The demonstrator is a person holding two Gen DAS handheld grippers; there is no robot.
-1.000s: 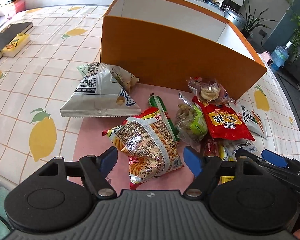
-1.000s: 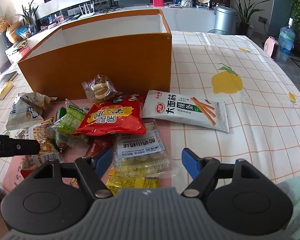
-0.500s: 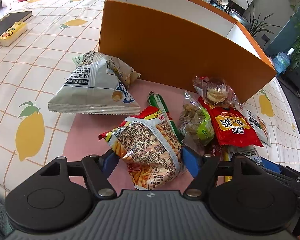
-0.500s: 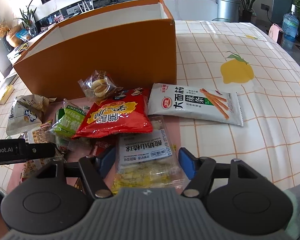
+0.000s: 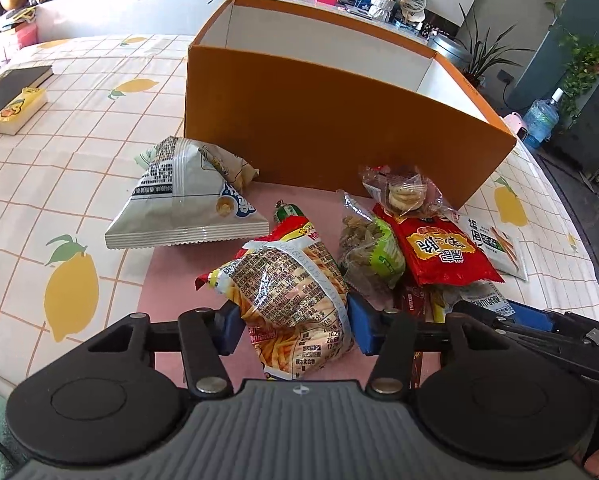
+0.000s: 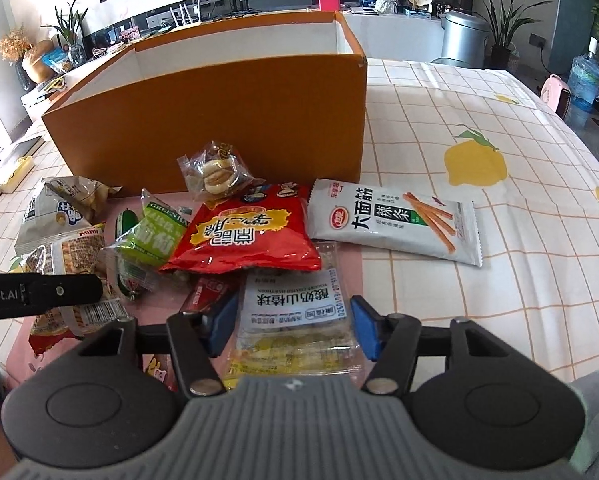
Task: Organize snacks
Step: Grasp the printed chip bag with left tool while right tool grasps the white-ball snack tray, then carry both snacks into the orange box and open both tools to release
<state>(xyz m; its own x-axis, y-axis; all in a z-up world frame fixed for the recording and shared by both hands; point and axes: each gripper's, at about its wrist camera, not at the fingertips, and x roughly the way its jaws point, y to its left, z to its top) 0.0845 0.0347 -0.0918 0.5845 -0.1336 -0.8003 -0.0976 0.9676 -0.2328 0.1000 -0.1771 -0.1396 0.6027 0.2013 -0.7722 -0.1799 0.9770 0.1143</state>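
Observation:
An open orange box [image 5: 331, 136] stands behind a pile of snacks; it also shows in the right wrist view [image 6: 219, 120]. My left gripper [image 5: 295, 324] is shut on a silver and red fries bag [image 5: 287, 292], its blue pads pressed against both sides. My right gripper [image 6: 291, 326] is open, its fingers astride a clear packet with a white label [image 6: 295, 320], and I cannot tell whether they touch it. A red bag [image 6: 247, 236], a green bag [image 6: 151, 236], a cookie packet [image 6: 215, 172], a white stick-snack bag [image 6: 395, 220] and a grey chip bag [image 5: 187, 200] lie around.
The snacks lie on a pink mat [image 5: 171, 272] over a lemon-print tablecloth [image 6: 499, 184]. A yellow box [image 5: 17, 110] and a dark book [image 5: 3, 88] lie at the far left. Plants, a bin and a water bottle stand beyond the table.
My left gripper moved forward and closed on the fries bag. My right gripper moved forward over the clear packet, its fingers now on either side of it.

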